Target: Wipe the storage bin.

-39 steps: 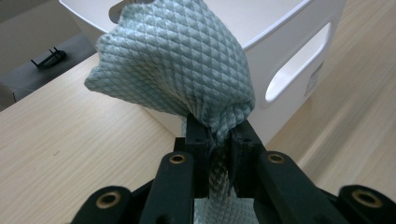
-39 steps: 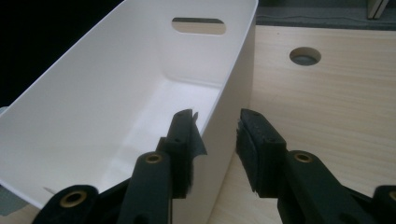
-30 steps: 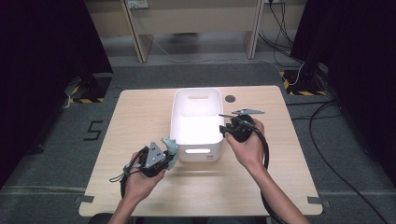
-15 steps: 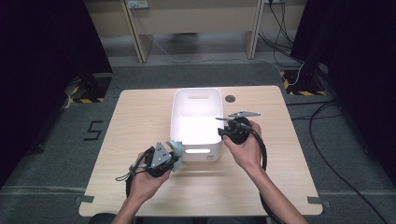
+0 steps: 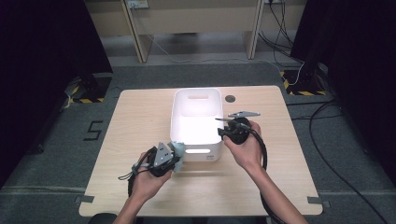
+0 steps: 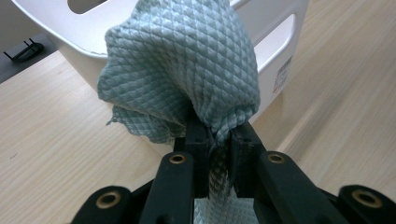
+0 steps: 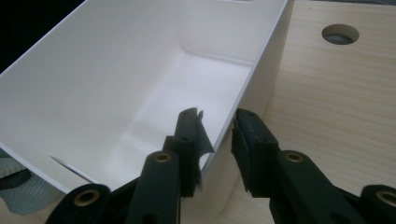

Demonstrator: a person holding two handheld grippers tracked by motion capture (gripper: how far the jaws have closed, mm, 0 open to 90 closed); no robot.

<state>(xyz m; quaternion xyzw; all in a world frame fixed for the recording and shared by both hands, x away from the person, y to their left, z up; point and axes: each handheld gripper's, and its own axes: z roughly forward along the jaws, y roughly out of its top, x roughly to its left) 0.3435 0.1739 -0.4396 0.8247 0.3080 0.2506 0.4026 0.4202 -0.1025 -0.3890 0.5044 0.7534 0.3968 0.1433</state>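
L gripper [image 6: 215, 140] clenched on blue cloth [image 6: 187, 70], just by bin [image 5: 196, 116] front corner. R gripper [image 7: 217, 135] straddles bin's right wall, jaws just been closing; can't tell if pads press it.

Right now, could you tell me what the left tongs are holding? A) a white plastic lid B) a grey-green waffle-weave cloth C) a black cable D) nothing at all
B: the left tongs are clamped on a bunched grey-green waffle-weave cloth, right beside the white plastic bin.
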